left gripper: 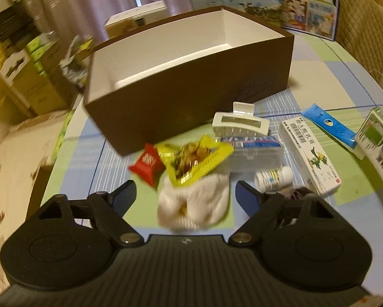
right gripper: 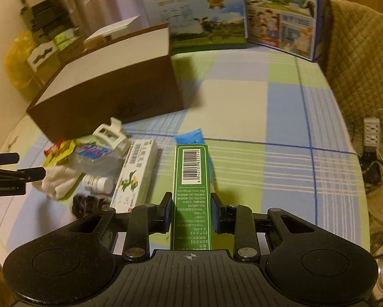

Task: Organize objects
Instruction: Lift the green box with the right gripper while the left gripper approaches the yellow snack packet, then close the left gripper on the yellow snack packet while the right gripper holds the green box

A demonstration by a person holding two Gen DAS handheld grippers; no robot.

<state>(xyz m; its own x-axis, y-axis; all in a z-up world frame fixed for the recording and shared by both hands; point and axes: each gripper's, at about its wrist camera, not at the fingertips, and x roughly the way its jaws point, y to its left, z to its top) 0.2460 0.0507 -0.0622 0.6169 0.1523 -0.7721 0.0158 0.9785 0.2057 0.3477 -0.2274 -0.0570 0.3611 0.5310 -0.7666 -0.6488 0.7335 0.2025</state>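
Observation:
My left gripper (left gripper: 185,192) is open, its jaws either side of a white sock (left gripper: 194,204) without pressing on it. A yellow snack packet (left gripper: 196,158) lies over the sock's far end, with a red packet (left gripper: 146,165) beside it. Behind them stands the open brown box (left gripper: 191,89) with a white, bare inside. My right gripper (right gripper: 191,204) is shut on a long green carton (right gripper: 191,168), held above the table. In the right wrist view the left gripper (right gripper: 31,164) shows at the left edge by the sock (right gripper: 56,181).
Near the sock lie a white hair clip (left gripper: 240,122), a clear case (left gripper: 252,151), a small white bottle (left gripper: 273,177), a white ointment carton (left gripper: 309,153), a blue tube (left gripper: 332,128) and a dark scrunchie (right gripper: 86,203). Milk cartons (right gripper: 206,18) stand at the back; a padded chair (right gripper: 357,51) is right.

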